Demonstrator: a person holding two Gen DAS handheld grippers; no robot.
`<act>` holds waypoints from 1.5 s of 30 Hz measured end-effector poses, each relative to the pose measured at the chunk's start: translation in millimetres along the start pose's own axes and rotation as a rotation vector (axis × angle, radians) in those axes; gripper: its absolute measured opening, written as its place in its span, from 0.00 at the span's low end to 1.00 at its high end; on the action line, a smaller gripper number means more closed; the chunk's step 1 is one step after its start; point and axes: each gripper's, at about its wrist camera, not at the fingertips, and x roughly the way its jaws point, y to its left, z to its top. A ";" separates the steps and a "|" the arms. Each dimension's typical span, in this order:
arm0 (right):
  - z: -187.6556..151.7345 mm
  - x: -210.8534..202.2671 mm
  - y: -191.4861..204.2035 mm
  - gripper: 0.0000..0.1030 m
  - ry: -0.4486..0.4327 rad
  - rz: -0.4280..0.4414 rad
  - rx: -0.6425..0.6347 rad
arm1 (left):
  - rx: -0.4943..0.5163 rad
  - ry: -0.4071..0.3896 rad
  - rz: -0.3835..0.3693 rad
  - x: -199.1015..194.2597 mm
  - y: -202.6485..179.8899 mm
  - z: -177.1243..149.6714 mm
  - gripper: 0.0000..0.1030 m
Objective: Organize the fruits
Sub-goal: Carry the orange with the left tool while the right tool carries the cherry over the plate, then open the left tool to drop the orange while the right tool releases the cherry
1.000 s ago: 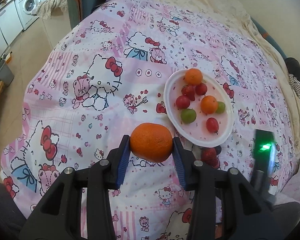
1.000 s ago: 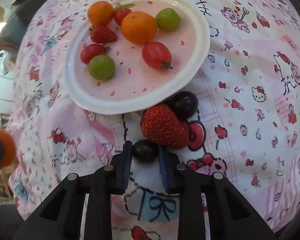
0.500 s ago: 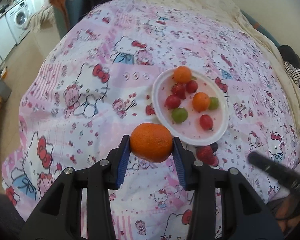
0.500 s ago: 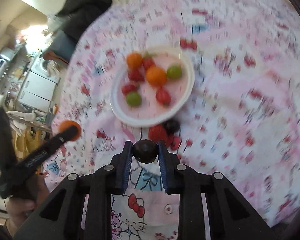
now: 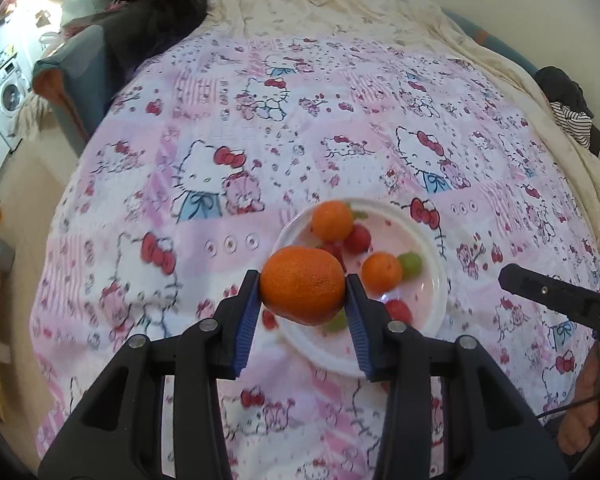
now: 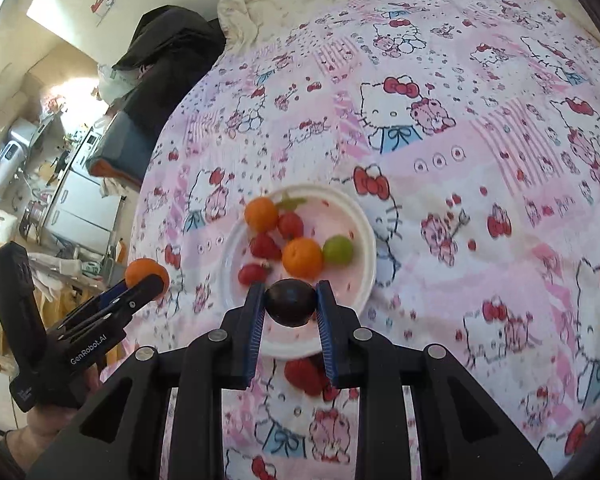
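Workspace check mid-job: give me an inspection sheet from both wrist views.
Surface: pink cartoon-print bedspread.
Job's things: white plate holding two oranges, red and green fruits; strawberry beside it on the cloth.
Clutter: dark clothing at the far edge.
Grippers: left gripper shut on large orange; right gripper shut on dark plum.
Cables: thin cable near the person's hand.
Surroundings: washing machine, cream sheet.
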 end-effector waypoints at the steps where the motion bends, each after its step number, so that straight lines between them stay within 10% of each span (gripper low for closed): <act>1: 3.0 2.2 -1.4 0.26 -0.002 0.005 0.002 | 0.000 0.006 -0.004 4.9 -0.3 3.1 0.36; 29: 3.3 95.6 -44.0 0.29 0.194 -0.009 0.079 | 0.102 0.097 -0.065 87.0 -24.7 -10.7 0.38; 34: 4.8 93.3 -45.5 0.30 0.186 -0.005 0.086 | 0.106 0.082 -0.061 84.2 -25.2 -9.3 0.64; 45: 22.5 54.3 -35.3 0.68 0.049 0.005 0.061 | 0.054 0.032 -0.025 64.0 -9.3 -9.2 0.67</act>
